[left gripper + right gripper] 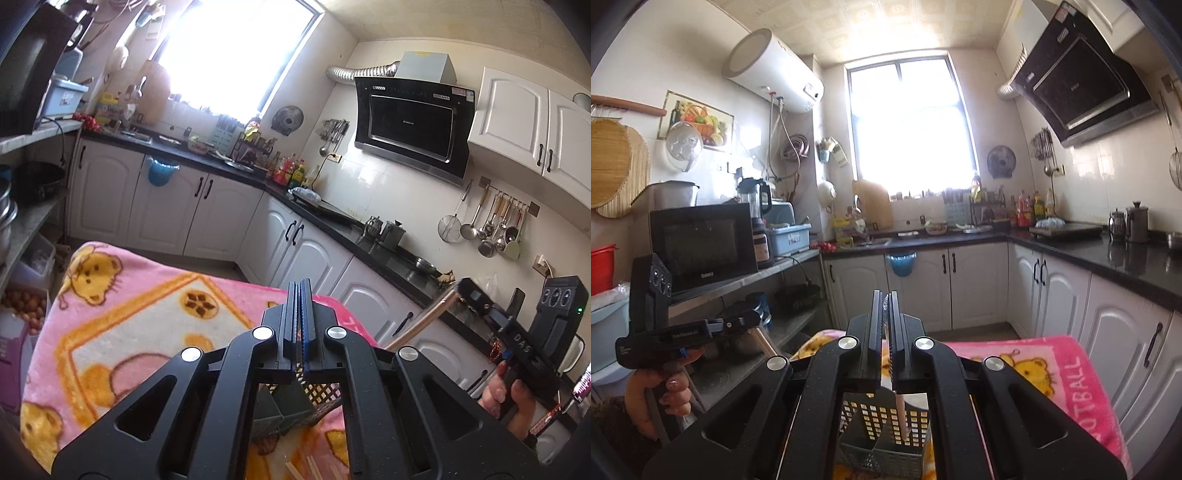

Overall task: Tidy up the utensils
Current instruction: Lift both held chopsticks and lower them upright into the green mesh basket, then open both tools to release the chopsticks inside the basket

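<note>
A dark perforated utensil holder (886,432) with compartments stands on the pink bear blanket (1052,369); it also shows under my left gripper (295,406). My right gripper (885,295) is shut on a pink-handled utensil (900,413) whose lower end hangs into the holder. The same utensil's handle (424,317) and the right gripper's body (524,332) show in the left wrist view. My left gripper (300,284) is shut and empty above the holder. Several wooden chopsticks (314,469) lie on the blanket below it.
White cabinets and a black counter (332,218) run along the far and right walls. A shelf with a microwave (701,243) and pots stands at the left. Ladles hang on a wall rack (495,225).
</note>
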The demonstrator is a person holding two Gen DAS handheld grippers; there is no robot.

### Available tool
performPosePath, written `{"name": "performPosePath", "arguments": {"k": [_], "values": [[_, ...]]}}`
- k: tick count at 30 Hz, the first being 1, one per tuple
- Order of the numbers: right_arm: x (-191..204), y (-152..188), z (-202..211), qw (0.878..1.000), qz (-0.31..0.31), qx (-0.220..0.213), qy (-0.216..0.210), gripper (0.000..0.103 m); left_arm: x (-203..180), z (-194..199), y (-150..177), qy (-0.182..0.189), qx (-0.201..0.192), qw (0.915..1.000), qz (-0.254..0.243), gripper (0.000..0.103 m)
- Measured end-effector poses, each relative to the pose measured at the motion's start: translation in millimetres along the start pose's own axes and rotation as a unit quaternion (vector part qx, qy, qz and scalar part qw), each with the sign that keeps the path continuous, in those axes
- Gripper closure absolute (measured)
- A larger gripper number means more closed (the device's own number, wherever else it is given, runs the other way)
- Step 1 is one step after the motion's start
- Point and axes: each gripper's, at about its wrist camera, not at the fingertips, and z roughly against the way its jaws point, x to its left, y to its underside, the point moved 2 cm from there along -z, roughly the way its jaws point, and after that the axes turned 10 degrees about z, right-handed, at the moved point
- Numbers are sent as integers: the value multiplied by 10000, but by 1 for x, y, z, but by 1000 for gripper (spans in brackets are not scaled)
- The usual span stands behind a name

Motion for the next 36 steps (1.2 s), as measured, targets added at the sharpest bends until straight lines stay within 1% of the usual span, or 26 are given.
{"name": "performPosePath", "arguments": {"k": [9, 15, 20, 23, 25, 27, 28, 29, 31, 33, 34, 35, 36], "values": [[1, 26, -23, 9990, -309, 307, -66, 100, 6, -13, 21, 15, 230, 9997, 115, 103], [-1, 39, -28, 9974, -576, 431, -108, 99, 18, -17, 32, -43, 325, 9991, 257, 103], [-4, 49, -29, 9961, -704, 530, -53, 99, 27, -19, 38, -121, 397, 9985, 344, 103], [-8, 57, -30, 9944, -820, 671, -12, 98, 31, -20, 41, -173, 419, 9982, 380, 103], [-11, 62, -29, 9933, -885, 747, -10, 96, 34, -19, 42, -219, 411, 9981, 391, 103], [-12, 66, -27, 9928, -922, 770, 22, 88, 36, -18, 43, -266, 400, 9981, 397, 103], [-13, 66, -26, 9927, -919, 775, 43, 82, 37, -17, 43, -284, 390, 9980, 400, 103], [-13, 67, -24, 9928, -912, 777, 75, 77, 37, -16, 43, -319, 371, 9980, 397, 103], [-15, 69, -20, 9924, -939, 789, 111, 75, 38, -14, 43, -375, 339, 9979, 399, 102], [-16, 71, -16, 9921, -972, 787, 130, 66, 39, -11, 44, -398, 298, 9980, 398, 94], [-16, 71, -13, 9921, -968, 785, 142, 65, 39, -8, 44, -411, 269, 9981, 384, 85], [-16, 71, -12, 9922, -957, 788, 154, 63, 39, -6, 44, -420, 248, 9981, 380, 79], [-15, 71, -10, 9923, -935, 797, 175, 61, 39, -4, 44, -421, 221, 9981, 382, 78]]}}
